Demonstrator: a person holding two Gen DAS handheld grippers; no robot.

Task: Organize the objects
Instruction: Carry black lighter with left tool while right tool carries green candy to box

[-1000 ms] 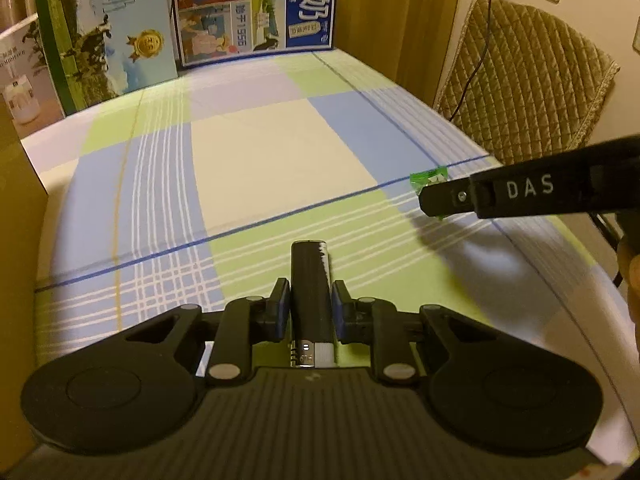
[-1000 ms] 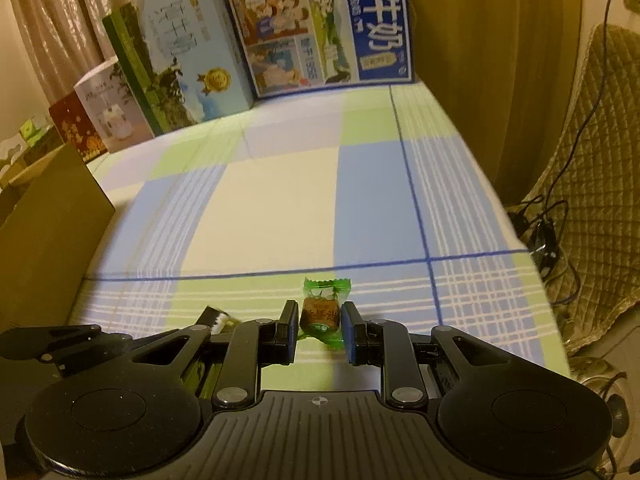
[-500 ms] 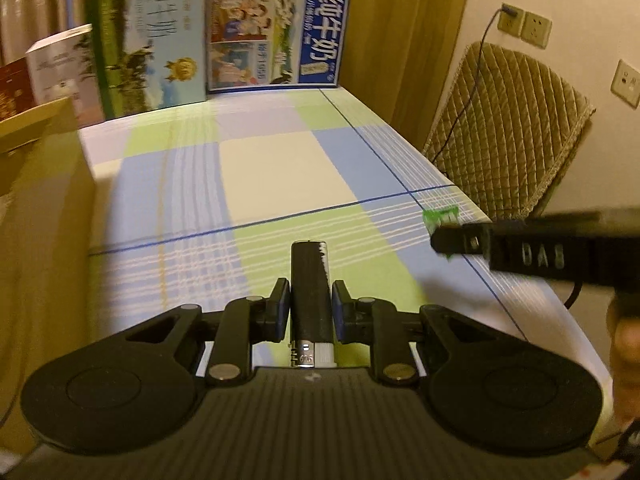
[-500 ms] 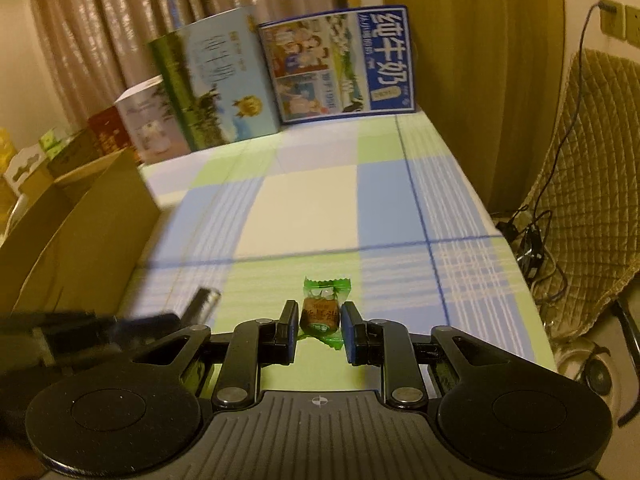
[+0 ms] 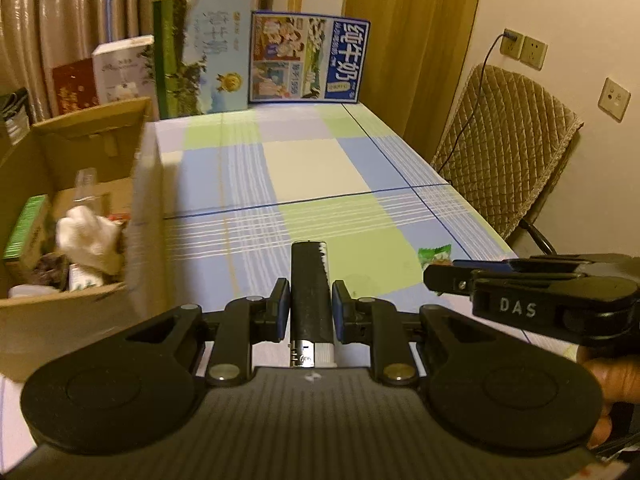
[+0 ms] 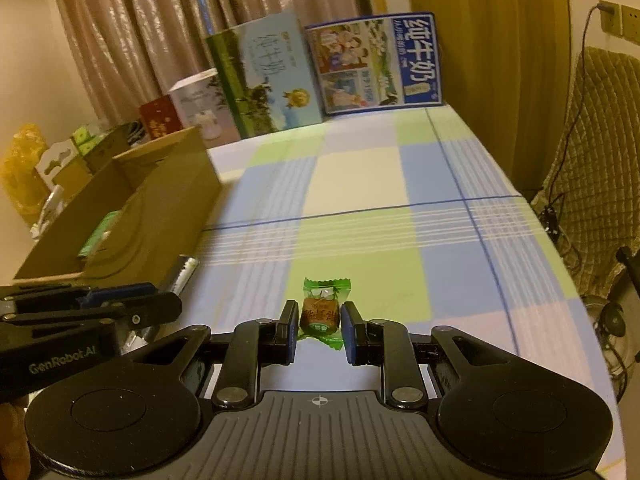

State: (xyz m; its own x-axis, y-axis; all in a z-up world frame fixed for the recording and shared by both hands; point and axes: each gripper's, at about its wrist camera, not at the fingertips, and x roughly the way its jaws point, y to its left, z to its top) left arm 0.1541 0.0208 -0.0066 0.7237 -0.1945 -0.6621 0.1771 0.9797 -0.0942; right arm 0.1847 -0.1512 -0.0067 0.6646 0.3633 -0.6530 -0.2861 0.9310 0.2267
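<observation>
Counting up, two grippers were at work with one thing apiece: the left gripper (image 5: pixel 308 310) was clamped on a single black lighter (image 5: pixel 310 288), which stuck straight out past its fingertips, and the right gripper (image 6: pixel 319 326) pinched one green-wrapped candy (image 6: pixel 322 312) between its pads. Both were held above the checked tablecloth (image 6: pixel 360 184). One open cardboard box (image 5: pixel 80 200) of odds and ends sat just left of the lighter, four printed cartons (image 5: pixel 306 62) lining the far edge.
</observation>
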